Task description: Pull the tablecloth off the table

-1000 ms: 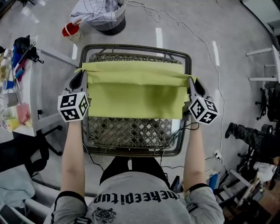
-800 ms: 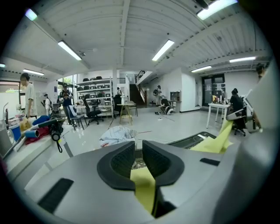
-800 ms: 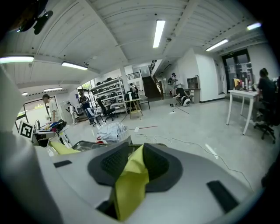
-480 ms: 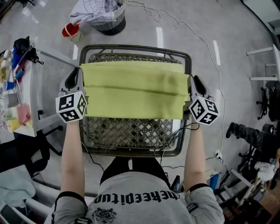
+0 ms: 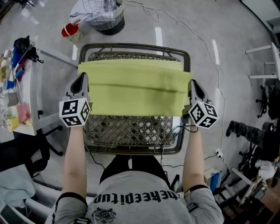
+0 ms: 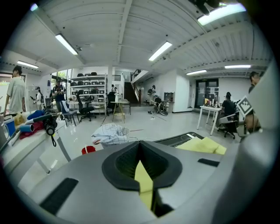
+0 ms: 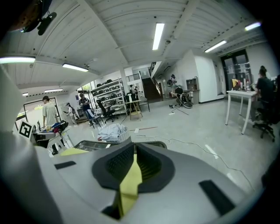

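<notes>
One tablecloth drapes the woven table on grey floor.

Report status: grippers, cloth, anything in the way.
Left gripper shut on cloth; right gripper just closed further on its other end. Cloth folded, lying on far half of table. Nothing on it.

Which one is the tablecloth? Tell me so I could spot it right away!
Find the dark woven table in the middle of the grey floor. The tablecloth spans its far half as a wide band. It is plain yellow-green, while the other cloth, a bundle in a dark tub beyond, is white and checked.
</notes>
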